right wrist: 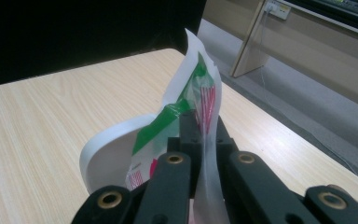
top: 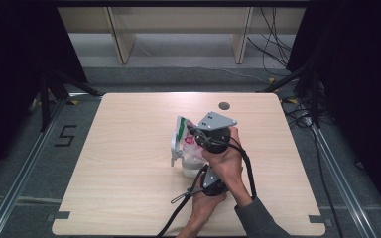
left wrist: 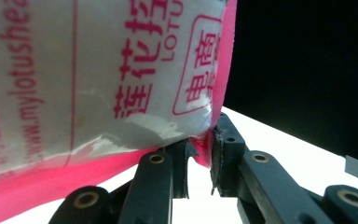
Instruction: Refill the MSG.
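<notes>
Looking from the high view, we see the plastic bag (top: 184, 141) near the centre of the table (top: 129, 163), with our right gripper (top: 198, 133) at its 3 o'clock side and our left gripper (top: 201, 174) at its 5 o'clock. Along the left gripper (left wrist: 199, 156) we see the jaws pinch the bag's pink edge (left wrist: 121, 163). Along the right gripper (right wrist: 205, 123), the jaws are closed on the upright bag (right wrist: 191, 88).
</notes>
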Motion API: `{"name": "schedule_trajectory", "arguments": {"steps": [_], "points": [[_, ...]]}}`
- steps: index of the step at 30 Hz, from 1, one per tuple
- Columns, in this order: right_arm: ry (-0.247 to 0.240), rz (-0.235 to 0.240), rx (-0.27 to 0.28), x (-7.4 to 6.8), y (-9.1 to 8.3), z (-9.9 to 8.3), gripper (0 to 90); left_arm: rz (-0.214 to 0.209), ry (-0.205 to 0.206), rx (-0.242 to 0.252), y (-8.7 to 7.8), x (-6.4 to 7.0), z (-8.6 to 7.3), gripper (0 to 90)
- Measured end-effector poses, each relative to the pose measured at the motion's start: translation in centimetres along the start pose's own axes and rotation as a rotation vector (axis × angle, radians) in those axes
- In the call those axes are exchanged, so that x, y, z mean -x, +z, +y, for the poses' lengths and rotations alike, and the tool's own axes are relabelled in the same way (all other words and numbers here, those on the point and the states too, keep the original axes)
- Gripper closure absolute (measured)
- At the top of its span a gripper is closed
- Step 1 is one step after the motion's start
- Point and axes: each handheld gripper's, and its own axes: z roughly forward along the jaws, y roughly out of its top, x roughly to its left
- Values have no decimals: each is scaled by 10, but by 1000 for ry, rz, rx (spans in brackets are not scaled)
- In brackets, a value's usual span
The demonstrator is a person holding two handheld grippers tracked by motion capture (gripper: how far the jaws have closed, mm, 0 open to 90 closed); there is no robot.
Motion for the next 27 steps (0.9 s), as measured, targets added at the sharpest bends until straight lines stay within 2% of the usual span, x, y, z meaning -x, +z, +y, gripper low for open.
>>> {"name": "schedule_trajectory", "arguments": {"steps": [11, 12, 13, 18, 19, 21, 23, 25, 26, 27], "points": [[0, 0, 2, 0, 0, 0, 893, 2, 0, 2, 0, 0, 0, 784], [-24, -14, 15, 1, 0, 0, 892, 1, 0, 1, 0, 0, 0, 784], [-25, -14, 14, 1, 0, 0, 892, 1, 0, 2, 0, 0, 0, 784], [-24, -14, 16, 1, 0, 0, 892, 3, -1, 2, 0, 0, 0, 784], [-2, -3, 6, 0, 0, 0, 892, 3, -1, 2, 0, 0, 0, 783], [-14, -15, 11, 0, 1, 0, 892, 3, 1, 0, -1, 0, 0, 784], [-17, -15, 13, -1, 1, 0, 892, -2, -34, 30, 1, 2, 0, 783], [-19, -4, 2, -1, 1, 0, 892, 5, 1, 0, -1, 0, 0, 784], [-21, -6, 2, -1, 1, 1, 892, 5, 0, 1, -1, 0, 0, 783], [-20, -5, 2, -1, 1, 0, 892, -2, -34, 29, 1, 2, 0, 783]]}}
